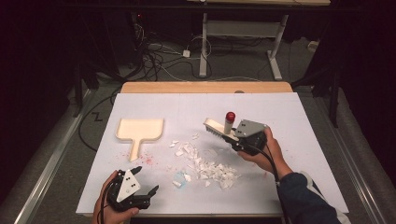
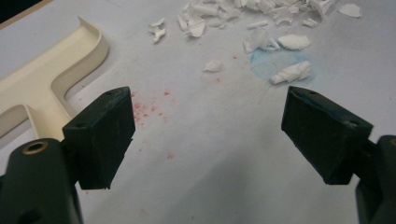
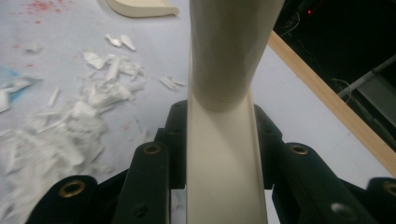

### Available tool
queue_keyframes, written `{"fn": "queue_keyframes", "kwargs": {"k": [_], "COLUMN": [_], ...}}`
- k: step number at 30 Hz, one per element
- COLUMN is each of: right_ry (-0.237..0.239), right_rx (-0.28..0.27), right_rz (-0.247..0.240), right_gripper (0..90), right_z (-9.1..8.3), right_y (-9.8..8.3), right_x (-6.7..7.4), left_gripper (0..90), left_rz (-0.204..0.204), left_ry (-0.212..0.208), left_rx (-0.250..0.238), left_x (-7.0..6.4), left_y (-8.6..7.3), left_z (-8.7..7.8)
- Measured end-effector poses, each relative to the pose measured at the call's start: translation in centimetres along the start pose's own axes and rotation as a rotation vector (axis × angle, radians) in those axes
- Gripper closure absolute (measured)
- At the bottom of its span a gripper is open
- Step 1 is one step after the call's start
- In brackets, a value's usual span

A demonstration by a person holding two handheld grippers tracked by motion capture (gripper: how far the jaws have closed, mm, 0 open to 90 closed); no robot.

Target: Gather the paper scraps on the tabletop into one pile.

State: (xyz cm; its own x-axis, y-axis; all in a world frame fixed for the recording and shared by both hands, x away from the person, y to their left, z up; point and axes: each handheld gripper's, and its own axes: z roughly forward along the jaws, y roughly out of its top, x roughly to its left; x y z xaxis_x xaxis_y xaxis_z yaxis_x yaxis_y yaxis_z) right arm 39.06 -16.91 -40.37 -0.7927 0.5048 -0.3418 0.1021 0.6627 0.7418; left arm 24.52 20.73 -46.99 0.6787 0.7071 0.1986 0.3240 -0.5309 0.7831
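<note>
A cream hand brush (image 1: 216, 126) with a red-tipped upright handle (image 1: 229, 116) hangs just above the white table top, right of centre. My right gripper (image 1: 232, 138) is shut on the brush's near end; in the right gripper view the cream brush body (image 3: 219, 154) runs up between the jaws of the right gripper (image 3: 219, 135). A pile of torn white paper scraps (image 1: 205, 164) lies below the brush. The cream dustpan (image 1: 139, 129) lies flat at the left. My left gripper (image 1: 146, 179) is open near the front edge, empty, above bare sheet (image 2: 208, 135).
Red specks (image 2: 149, 109) and a blue smudge (image 2: 280, 65) mark the white sheet near the left gripper. The table's wooden far edge (image 1: 205, 87) borders a dark floor with cables and a desk frame (image 1: 243, 32). Scraps (image 3: 70, 116) lie left of the right gripper.
</note>
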Motion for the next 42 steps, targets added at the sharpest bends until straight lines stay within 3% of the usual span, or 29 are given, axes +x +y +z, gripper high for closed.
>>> {"fn": "queue_keyframes", "kwargs": {"k": [4, 5, 6, 7, 9, 12, 17, 18, 19, 21, 25, 26, 27, 30, 31, 37, 42], "right_ry": [-0.027, -0.050, -0.050, -0.073, -0.087, -0.075, 0.017, 0.017, 0.069, 0.117, 0.196, 0.196, 0.238, 0.277, 0.302, 0.314, 0.270], "right_rx": [0.029, 0.045, 0.045, 0.056, 0.063, 0.054, 0.015, 0.015, -0.017, -0.032, -0.056, -0.056, -0.068, -0.078, -0.092, -0.116, -0.142], "right_rz": [-0.002, -0.010, -0.010, -0.013, -0.015, -0.025, -0.087, -0.087, -0.101, -0.125, -0.167, -0.167, -0.184, -0.194, -0.204, -0.206, -0.186], "right_gripper": [67.8, 67.8, 67.8, 67.8, 67.8, 67.8, 67.6, 67.6, 67.5, 67.4, 67.1, 67.1, 67.1, 67.2, 67.4, 67.7, 67.7], "right_z": [2.9, 4.3, 4.3, 5.7, 6.8, 7.9, 9.4, 9.4, 9.1, 8.8, 7.3, 7.3, 6.1, 5.1, 3.9, 2.2, 1.8], "right_y": [0.6, 0.9, 0.9, 1.2, 1.4, 1.6, 2.5, 2.5, 2.5, 2.3, 1.6, 1.6, 1.1, 0.6, 0.1, -0.2, 0.5], "right_x": [-0.3, -0.3, -0.3, -0.2, 0.1, 0.4, 2.7, 2.7, 3.5, 4.2, 5.2, 5.2, 5.5, 5.6, 5.7, 5.4, 4.3], "left_gripper": [16.6, 16.6, 16.6, 16.6, 16.6, 16.6, 16.6, 16.6, 16.5, 16.6, 16.5, 16.5, 16.5, 16.6, 16.5, 16.6, 16.5], "left_rz": [-0.017, -0.018, -0.019, -0.019, -0.017, -0.016, -0.017, -0.016, -0.015, -0.018, -0.012, -0.011, -0.012, -0.013, -0.013, -0.007, -0.007], "left_ry": [-0.010, -0.011, -0.012, -0.015, -0.020, -0.027, -0.031, -0.031, -0.031, -0.032, -0.032, -0.033, -0.033, -0.033, -0.033, -0.031, -0.031], "left_rx": [0.004, 0.004, 0.003, 0.003, 0.003, 0.007, 0.009, 0.008, 0.007, 0.006, 0.010, 0.009, 0.007, 0.010, 0.011, 0.014, 0.013], "left_x": [0.0, 0.0, 0.0, 0.0, 0.0, -0.1, -0.1, -0.1, -0.1, -0.1, -0.2, -0.2, -0.2, -0.2, -0.2, -0.4, -0.4], "left_y": [-0.1, -0.1, -0.1, -0.1, -0.1, -0.1, -0.1, -0.1, -0.1, -0.1, -0.1, -0.1, -0.1, -0.2, -0.1, 0.0, 0.1], "left_z": [0.1, 0.1, 0.1, 0.1, 0.2, 0.3, 0.3, 0.3, 0.3, 0.2, 0.2, 0.2, 0.1, 0.1, 0.1, 0.1, 0.2]}}
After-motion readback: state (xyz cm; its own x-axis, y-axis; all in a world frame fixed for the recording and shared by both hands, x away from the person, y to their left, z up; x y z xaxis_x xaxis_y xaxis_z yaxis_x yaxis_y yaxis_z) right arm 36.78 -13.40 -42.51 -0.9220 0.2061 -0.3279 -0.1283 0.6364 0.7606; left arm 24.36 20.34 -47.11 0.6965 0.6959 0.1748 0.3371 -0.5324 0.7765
